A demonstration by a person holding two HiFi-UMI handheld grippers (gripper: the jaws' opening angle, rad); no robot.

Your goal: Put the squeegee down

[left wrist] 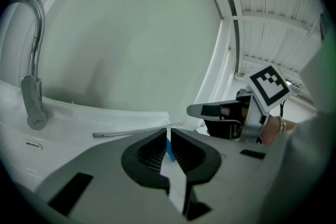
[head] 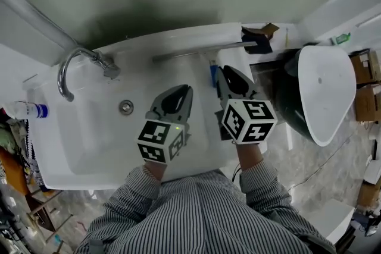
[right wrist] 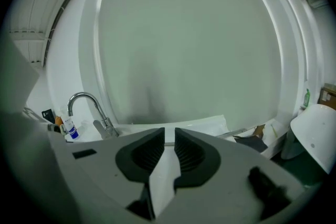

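Over the sink (head: 89,140), left tongs (left wrist: 168,131) and right tongs (right wrist: 169,131) stand narrowly apart, empty.

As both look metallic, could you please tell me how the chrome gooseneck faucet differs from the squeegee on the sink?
The chrome gooseneck faucet stands upright at the white sink's back left, while the blue-handled metal squeegee lies flat along its back rim. The faucet's tube arches; the squeegee's bar is straight. Both are silvery metal.
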